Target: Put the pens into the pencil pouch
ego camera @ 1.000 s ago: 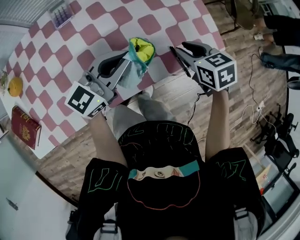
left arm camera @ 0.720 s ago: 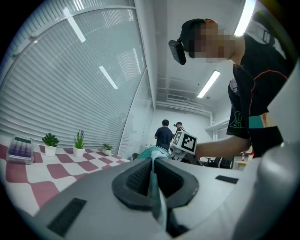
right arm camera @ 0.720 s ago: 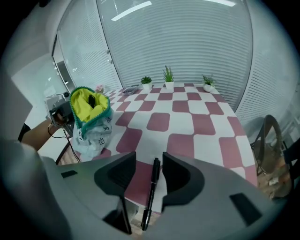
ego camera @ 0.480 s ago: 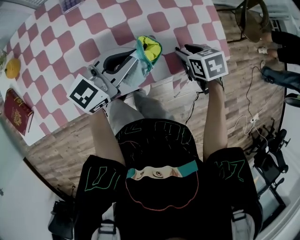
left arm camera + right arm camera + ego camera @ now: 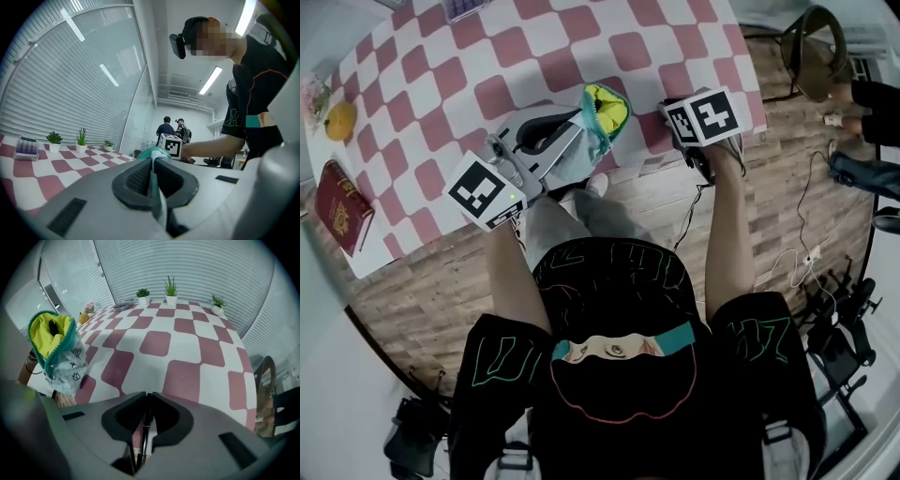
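A pale printed pencil pouch [image 5: 602,111] with a teal zip and yellow lining stands open-mouthed near the table's front edge. My left gripper [image 5: 572,131] is shut on its fabric; in the left gripper view the cloth [image 5: 152,154] is pinched between the pads. In the right gripper view the pouch [image 5: 54,348] hangs at the left with a dark item inside. My right gripper [image 5: 673,120] points steeply down at the table's front edge, right of the pouch. Its jaws have just been closing and now clamp a thin black pen [image 5: 143,432].
The pink-and-white checked table [image 5: 534,47] carries a red book [image 5: 342,217] and an orange object [image 5: 340,120] at the left, and a small purple box [image 5: 464,7] at the back. Small potted plants [image 5: 171,291] line the far edge. A chair [image 5: 814,47] stands at the right.
My right gripper has sunk toward the table's front edge and tipped further downward, with its marker cube now over its jaws. The left gripper still holds the pouch in the same place.
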